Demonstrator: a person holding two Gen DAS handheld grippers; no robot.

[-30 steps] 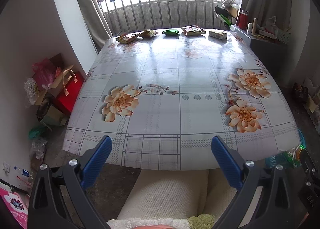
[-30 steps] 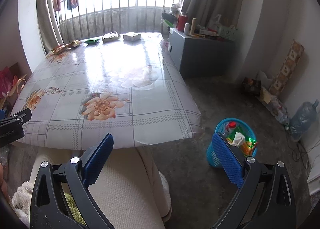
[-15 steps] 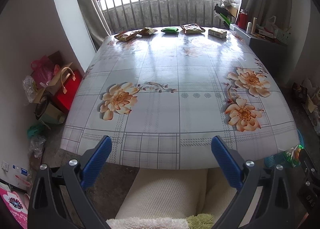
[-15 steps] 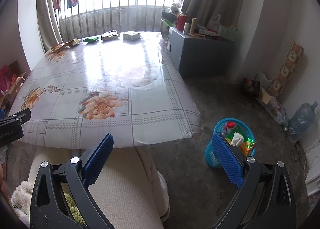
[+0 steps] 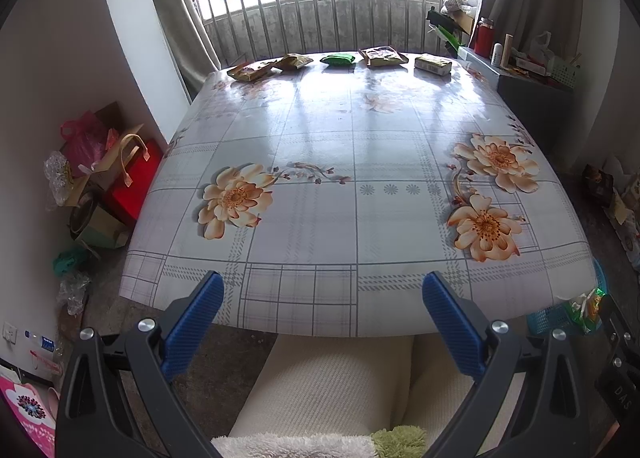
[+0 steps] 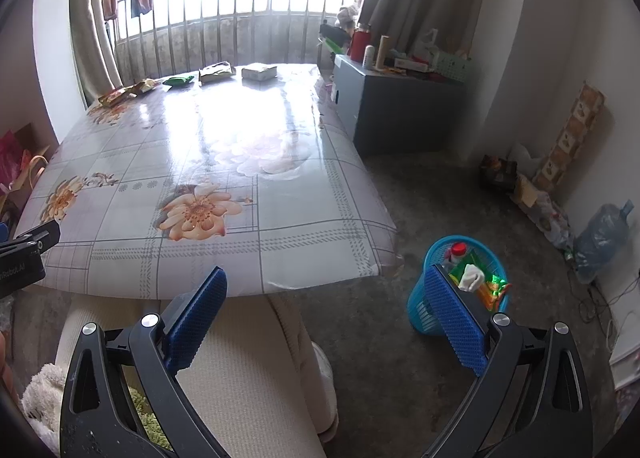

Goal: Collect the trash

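We held the left claw (image 5: 322, 322) wide open and empty, low at the near edge of the desk (image 5: 320, 218), its blue pads spread apart over the floral cloth's border. And the trash sat a long way off: five pieces lined up along the far edge under the window bars, well apart from either claw. From left to right we saw a yellow-brown wrapper (image 5: 250, 71), a second crumpled wrapper (image 5: 294, 60), a green packet (image 5: 338, 59), a brown packet (image 5: 382, 55) and a small pale box (image 5: 433, 64). All lay flat on the desk, none touching a claw.

The right claw (image 6: 326, 322) also stood open with nothing between its pads, off the desk's near right corner. Just behind its right pad stood the blue basket (image 6: 424, 318) on the floor, already holding a red-capped bottle, a white wad and shiny green wrappers. From that view the same row of trash (image 6: 216, 72) lay at the far end of the desk.
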